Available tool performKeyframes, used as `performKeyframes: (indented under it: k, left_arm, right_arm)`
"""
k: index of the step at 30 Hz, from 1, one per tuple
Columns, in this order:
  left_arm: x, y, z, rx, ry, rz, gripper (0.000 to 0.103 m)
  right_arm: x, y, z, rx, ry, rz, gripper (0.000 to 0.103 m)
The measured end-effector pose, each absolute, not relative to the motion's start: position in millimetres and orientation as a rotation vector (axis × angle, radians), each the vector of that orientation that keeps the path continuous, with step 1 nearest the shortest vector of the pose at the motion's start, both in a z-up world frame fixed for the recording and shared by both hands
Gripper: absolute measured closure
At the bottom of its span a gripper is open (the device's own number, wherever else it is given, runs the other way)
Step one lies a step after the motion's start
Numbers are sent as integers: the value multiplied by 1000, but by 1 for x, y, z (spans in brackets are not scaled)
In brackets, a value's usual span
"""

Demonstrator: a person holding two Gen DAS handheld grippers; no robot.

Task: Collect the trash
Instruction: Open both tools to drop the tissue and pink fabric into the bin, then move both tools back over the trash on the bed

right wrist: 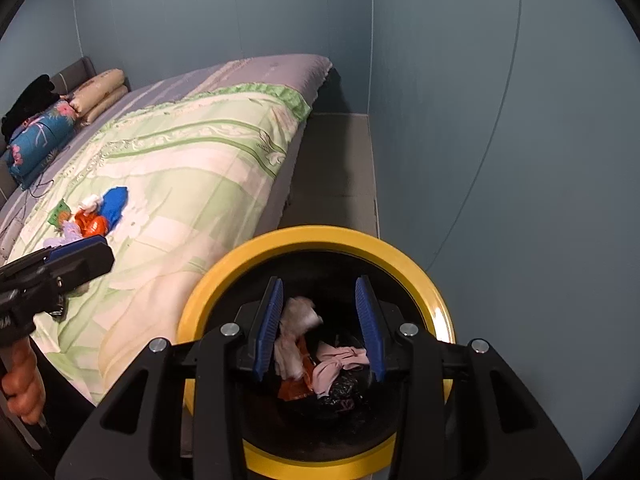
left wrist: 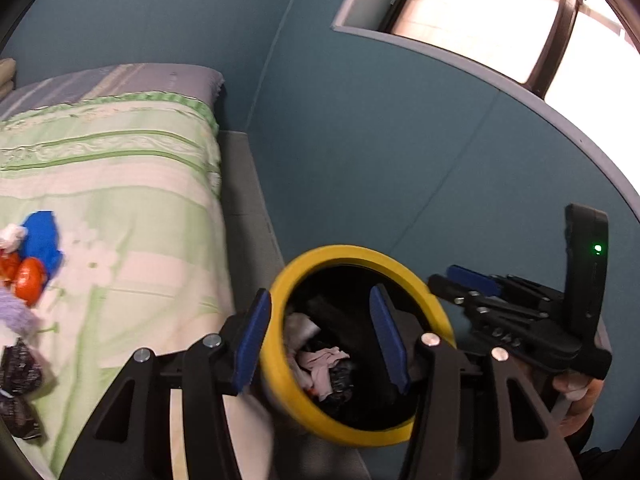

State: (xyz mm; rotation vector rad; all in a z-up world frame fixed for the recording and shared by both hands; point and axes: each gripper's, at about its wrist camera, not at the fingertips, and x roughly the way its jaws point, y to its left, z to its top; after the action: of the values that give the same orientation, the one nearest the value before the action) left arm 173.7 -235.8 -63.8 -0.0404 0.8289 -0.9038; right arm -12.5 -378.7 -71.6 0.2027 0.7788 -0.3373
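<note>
Lying under a green quilt [right wrist: 180,168], the bed still carries a small heap of trash [right wrist: 94,216], so the task is perhaps half done. The yellow-rimmed bin [right wrist: 320,240] beside the bed already holds crumpled wrappers [right wrist: 320,356]. The right gripper [right wrist: 320,324] hangs over the bin with jaws apart and empty; the left gripper [left wrist: 320,340], also open and empty, straddles the rim. Nothing blocks the way.

Teal-blue walls [right wrist: 500,120] all round, a bright window [left wrist: 500,20] up high, and a bed [right wrist: 240,76] under a green floral quilt [right wrist: 192,168] with pillows [right wrist: 100,92] stacked at its head.
</note>
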Motion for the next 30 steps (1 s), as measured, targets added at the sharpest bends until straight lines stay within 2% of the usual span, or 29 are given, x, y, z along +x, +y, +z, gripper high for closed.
performKeyframes:
  k: [6,9,12,15,17,19,21,24,25,28,30]
  left_arm:
    - [185,-185,-58,-60,796,-813,54]
    - [189,-152,-56,-74,772,-747,46]
    - [193,-114,-55,-101,756,-685,45]
    - [196,-71,-54,-140,726,-600,34]
    - [198,-51,-53,-163,715,-558,30]
    - [200,-26,-52,-194,699,-509,22]
    - [200,-9,-51,-214,687,-470,17]
    - [200,19,-54,-252,680,-426,12]
    - [201,29,-56,-265,679,-409,10]
    - [203,47,-65,-261,691,-385,8]
    - [200,53,-69,-243,695,-381,8]
  right_arm:
    - [-8,-360,-54,202,709,-270,67]
    - [4,-341,-42,183,677,-212,66]
    - [22,-317,-32,161,650,-145,56]
    - [43,-292,-24,151,633,-70,55]
    - [57,-277,-22,149,629,-31,53]
    - [68,-264,-21,149,621,4,45]
    - [84,-248,-18,143,608,44,39]
    - [107,-229,-19,132,606,82,37]
    - [113,-225,-21,133,606,95,32]
    - [137,-209,-24,136,613,137,22]
    - [152,-198,-27,137,612,165,20]
